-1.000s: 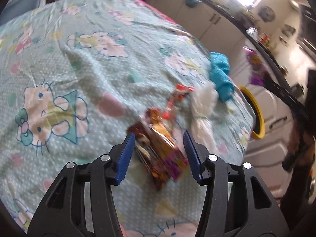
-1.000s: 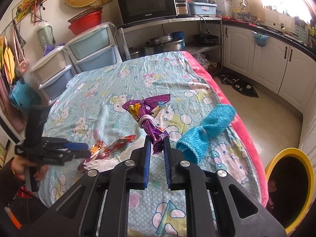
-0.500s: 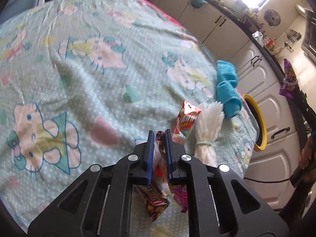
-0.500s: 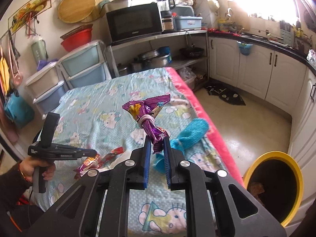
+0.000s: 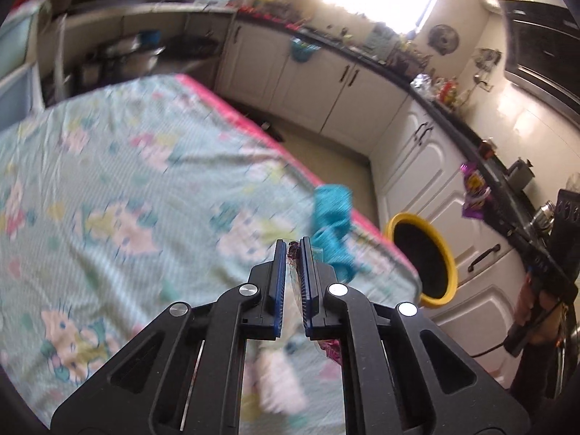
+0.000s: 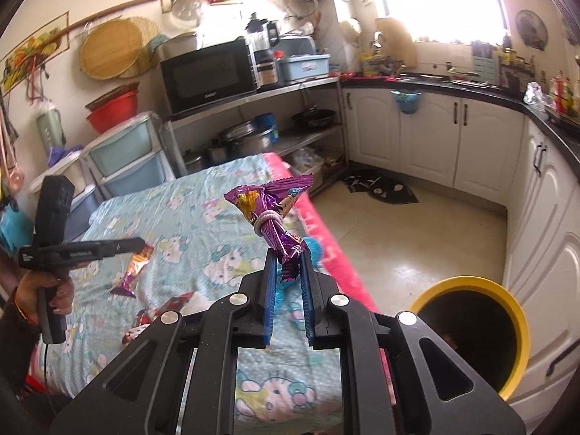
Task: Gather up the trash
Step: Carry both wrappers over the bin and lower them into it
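- Kitchen cabinets in white wrap around a table draped in a pale green cartoon-cat sheet (image 6: pixel 203 224) with a pink edge.
- Far left in the right wrist view, a person's hand (image 6: pixel 43 290) holds the left gripper (image 6: pixel 139 243), its jaws clenched on a crumpled orange-and-purple foil snack wrapper (image 6: pixel 136 264) that hangs clear above the sheet.
- In the left wrist view the same jaws pinch a thin sliver of that wrapper between the blue pads (image 5: pixel 279 282) (the picture is blurred, so little else of it shows).
- Just below, a red foil wrapper (image 6: pixel 163 308) lies flat on the sheet, near its front edge.
- At centre, the right gripper (image 6: pixel 286 272) is clamped on the tail of a purple foil snack bag tied with a white rubber band (image 6: pixel 270 214); the bag stands up above the fingers.
- Behind it, a rolled turquoise terry cloth (image 5: pixel 331 217) rests at the sheet's pink edge.
- On the right, a black bin with a yellow rim (image 6: pixel 471 322) stands on the floor beside the table, against the cabinets.
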Tool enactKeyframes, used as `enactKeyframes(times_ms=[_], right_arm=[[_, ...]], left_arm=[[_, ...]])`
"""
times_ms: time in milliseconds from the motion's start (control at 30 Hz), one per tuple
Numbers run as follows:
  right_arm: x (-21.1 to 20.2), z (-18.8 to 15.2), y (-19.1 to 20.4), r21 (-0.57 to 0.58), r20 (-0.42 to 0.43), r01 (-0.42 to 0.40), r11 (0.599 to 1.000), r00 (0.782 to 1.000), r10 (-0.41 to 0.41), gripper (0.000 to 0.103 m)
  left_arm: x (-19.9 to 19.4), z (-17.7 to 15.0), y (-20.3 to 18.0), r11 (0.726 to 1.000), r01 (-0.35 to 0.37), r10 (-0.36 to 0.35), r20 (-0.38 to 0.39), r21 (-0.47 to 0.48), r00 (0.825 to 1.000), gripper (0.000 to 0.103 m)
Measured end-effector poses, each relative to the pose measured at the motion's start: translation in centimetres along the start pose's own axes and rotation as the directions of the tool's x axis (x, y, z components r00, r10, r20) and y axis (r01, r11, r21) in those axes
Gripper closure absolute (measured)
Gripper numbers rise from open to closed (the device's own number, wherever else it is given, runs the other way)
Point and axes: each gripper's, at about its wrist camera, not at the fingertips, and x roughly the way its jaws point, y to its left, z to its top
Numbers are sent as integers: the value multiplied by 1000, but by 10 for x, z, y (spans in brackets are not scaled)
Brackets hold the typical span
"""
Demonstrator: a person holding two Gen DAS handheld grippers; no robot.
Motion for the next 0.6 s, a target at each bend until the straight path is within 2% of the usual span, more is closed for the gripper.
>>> enactKeyframes(times_ms=[233,600], right_arm=[[-25,2,-27,43,47,65,997,997,-67,90],[-68,0,-71,146,128,170,974,974,-189,90]], left_arm=[[12,31,-60,993,62,-67,45,100,997,99],[47,55,-143,967,155,-167,42,203,985,99]])
